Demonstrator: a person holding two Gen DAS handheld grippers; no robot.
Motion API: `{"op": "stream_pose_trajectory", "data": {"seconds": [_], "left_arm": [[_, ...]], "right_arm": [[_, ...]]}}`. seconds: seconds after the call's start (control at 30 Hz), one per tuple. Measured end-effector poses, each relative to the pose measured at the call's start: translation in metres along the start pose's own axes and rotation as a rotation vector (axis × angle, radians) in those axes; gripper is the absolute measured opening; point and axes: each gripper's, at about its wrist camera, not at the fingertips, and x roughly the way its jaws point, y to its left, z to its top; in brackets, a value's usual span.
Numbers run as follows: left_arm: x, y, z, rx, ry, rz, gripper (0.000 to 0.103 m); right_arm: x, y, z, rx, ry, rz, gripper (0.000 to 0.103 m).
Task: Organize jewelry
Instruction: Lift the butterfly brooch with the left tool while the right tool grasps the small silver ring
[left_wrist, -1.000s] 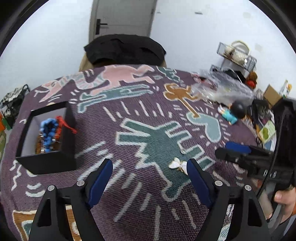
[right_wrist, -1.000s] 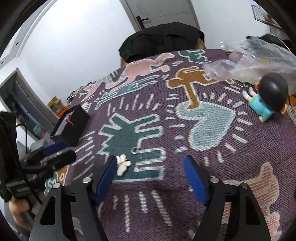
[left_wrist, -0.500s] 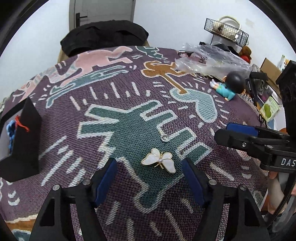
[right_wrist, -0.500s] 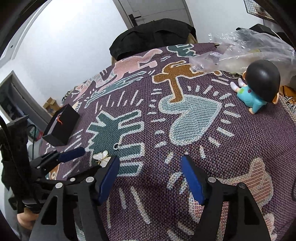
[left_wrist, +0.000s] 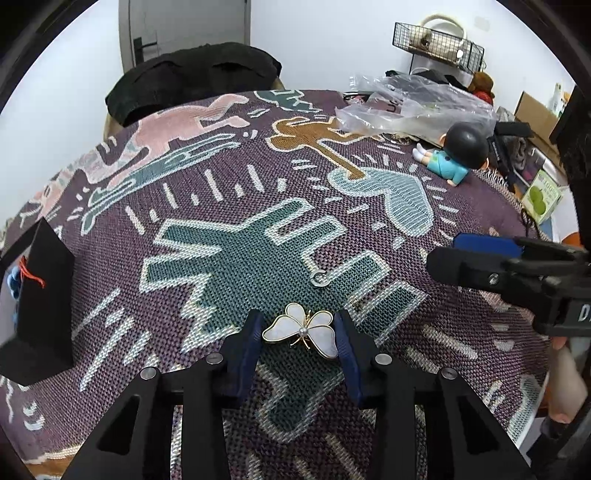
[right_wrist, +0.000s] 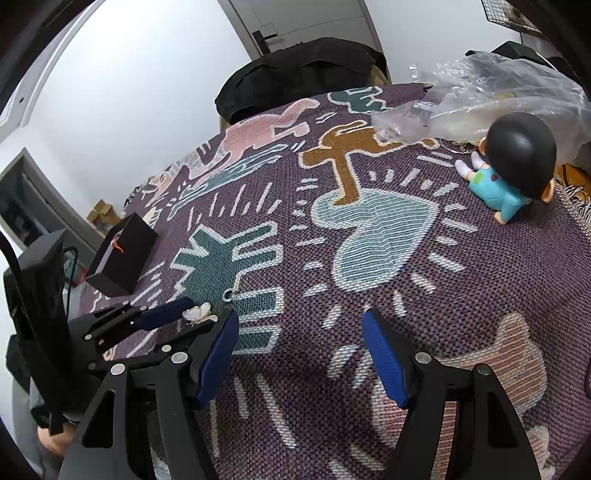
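A white and gold butterfly brooch (left_wrist: 303, 334) lies on the patterned purple cloth (left_wrist: 207, 206). My left gripper (left_wrist: 300, 326) is shut on it, one blue pad at each wing; it shows in the right wrist view too (right_wrist: 198, 314). A small silver ring (left_wrist: 320, 277) lies on the cloth just beyond the brooch. A black jewelry box (left_wrist: 40, 295) stands at the left, with blue beads and a red tassel inside. My right gripper (right_wrist: 300, 341) is open and empty, hovering over the cloth to the right of the left one.
A doll with a black head and teal clothes (left_wrist: 456, 155) lies at the far right. A crumpled clear plastic bag (left_wrist: 413, 107) sits behind it. A black garment (left_wrist: 195, 75) hangs at the far edge. Boxes and a wire rack stand beyond the right edge.
My left gripper moved forward and down to the brooch and closed its jaws onto it. The right gripper shifted slightly right and stayed open.
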Motion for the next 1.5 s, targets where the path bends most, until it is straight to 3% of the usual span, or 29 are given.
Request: {"op": "stream_pose_trajectory", "data": {"seconds": [0.23, 0.37, 0.6, 1.0, 1.2, 1.33, 1.43, 1.5], "left_arm": [[-0.017, 0.024, -0.001, -0.058, -0.028, 0.015, 0.041], [-0.031, 0.037, 0.0, -0.084, -0.053, 0.023, 0.041], [-0.049, 0.057, 0.001, -0.131, -0.087, 0.043, 0.041], [-0.081, 0.085, -0.001, -0.186, -0.149, 0.07, 0.041], [-0.09, 0.101, -0.005, -0.215, -0.164, 0.079, 0.041], [-0.095, 0.108, -0.008, -0.229, -0.172, 0.083, 0.041], [-0.096, 0.113, -0.01, -0.24, -0.175, 0.085, 0.041], [-0.097, 0.115, -0.011, -0.244, -0.177, 0.085, 0.041]], "right_arm": [[0.009, 0.015, 0.0, -0.022, 0.013, 0.029, 0.07], [0.017, 0.025, 0.002, -0.044, 0.031, 0.044, 0.057], [0.029, 0.04, 0.009, -0.079, 0.056, 0.058, 0.048], [0.044, 0.06, 0.024, -0.135, 0.102, 0.081, 0.042], [0.057, 0.07, 0.03, -0.187, 0.139, 0.038, 0.041], [0.067, 0.075, 0.023, -0.224, 0.183, 0.0, 0.027], [0.067, 0.078, 0.019, -0.256, 0.169, -0.038, 0.023], [0.067, 0.079, 0.019, -0.264, 0.162, -0.062, 0.015]]}}
